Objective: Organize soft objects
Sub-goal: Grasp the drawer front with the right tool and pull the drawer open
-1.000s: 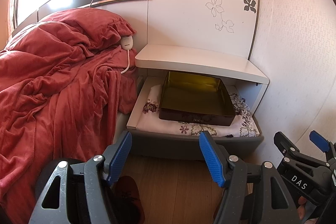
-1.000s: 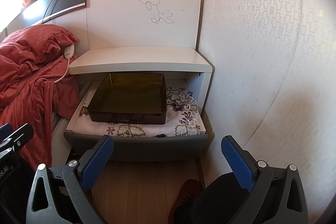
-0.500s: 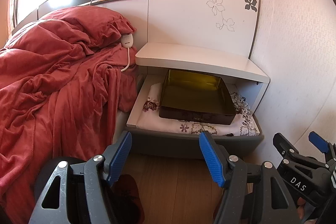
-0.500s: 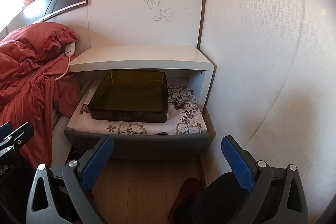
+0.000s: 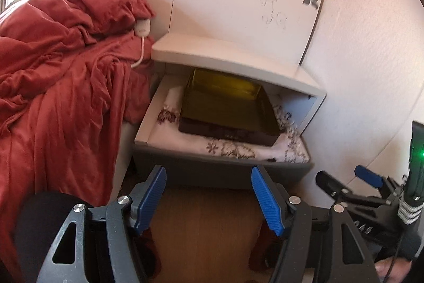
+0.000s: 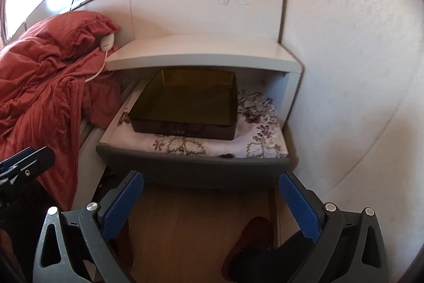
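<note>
A folded white cloth with a purple flower print (image 5: 238, 149) (image 6: 254, 142) lies in the open grey drawer (image 5: 212, 169) (image 6: 190, 166) of the nightstand. On the cloth rests an empty dark olive tray (image 5: 225, 110) (image 6: 185, 102). A rumpled red blanket (image 5: 53, 97) (image 6: 39, 86) and a red pillow (image 5: 100, 4) cover the bed on the left. My left gripper (image 5: 208, 171) is open in front of the drawer, with nothing between its fingers. My right gripper (image 6: 211, 177) is open too, level with the drawer front and empty.
A white shelf (image 5: 225, 60) overhangs the back of the drawer. A white corded controller (image 5: 143, 27) lies by the pillow. The wall (image 6: 357, 70) closes in on the right. Red slippers (image 6: 251, 238) are on the wood floor below. The right gripper shows at the left view's edge (image 5: 344, 184).
Both grippers have moved in and down toward the open drawer, which now looks larger in both views. Their jaws stand as wide as before.
</note>
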Tool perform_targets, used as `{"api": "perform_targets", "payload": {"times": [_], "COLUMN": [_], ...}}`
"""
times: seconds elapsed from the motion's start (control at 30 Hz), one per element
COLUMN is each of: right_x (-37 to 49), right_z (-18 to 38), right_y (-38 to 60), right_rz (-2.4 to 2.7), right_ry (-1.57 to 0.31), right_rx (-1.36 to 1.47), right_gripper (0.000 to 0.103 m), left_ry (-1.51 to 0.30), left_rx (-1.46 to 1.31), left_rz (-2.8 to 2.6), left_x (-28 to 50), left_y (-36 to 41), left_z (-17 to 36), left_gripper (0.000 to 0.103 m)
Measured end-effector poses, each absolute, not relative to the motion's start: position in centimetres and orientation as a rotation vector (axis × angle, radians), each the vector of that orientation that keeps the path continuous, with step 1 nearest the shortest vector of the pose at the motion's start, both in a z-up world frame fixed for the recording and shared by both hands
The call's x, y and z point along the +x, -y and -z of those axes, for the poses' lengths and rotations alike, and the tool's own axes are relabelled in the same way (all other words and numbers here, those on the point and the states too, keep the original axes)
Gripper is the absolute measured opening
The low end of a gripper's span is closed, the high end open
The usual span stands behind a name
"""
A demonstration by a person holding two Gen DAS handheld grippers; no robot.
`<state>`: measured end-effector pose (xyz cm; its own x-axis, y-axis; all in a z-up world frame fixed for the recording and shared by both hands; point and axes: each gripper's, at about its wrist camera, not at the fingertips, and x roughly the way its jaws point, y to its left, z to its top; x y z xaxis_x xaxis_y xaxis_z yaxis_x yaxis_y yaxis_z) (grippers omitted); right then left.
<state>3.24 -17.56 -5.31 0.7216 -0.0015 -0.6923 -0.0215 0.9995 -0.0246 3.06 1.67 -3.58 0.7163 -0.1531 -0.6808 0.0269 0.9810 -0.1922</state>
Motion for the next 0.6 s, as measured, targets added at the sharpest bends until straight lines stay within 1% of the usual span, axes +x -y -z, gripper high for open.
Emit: {"api": "perform_targets", "payload": {"times": [0.17,0.37,0.5,0.6], "right_x": [6.6,11.7,14.4,15.5], "right_z": [7.4,11.5,14.2,16.8], "right_y": [18.1,17.6,16.7,14.9], "right_rz": [-0.161,-0.329,-0.366,-0.369], "right_ry": [-0.904,-1.088,-1.158,-1.183], "right_rx": [-0.018,-0.084,-0.189,-0.383], "right_gripper": [0.103,0.103,0.103,0.103], "left_ry": [-0.907,-1.041,-1.102,-1.133], "left_rx": [-0.153,-0.162,-0.171,-0.184], "left_rz": [0.093,0.069,0.029,0.001], "left_x": [6.1,10.6,13.7,16.1], "left_y": [-2.0,-3.0,-3.7,-4.2], "left_z": [5.9,9.4,11.9,13.7], "left_gripper": [0.068,0.068,0.068,0.068]}}
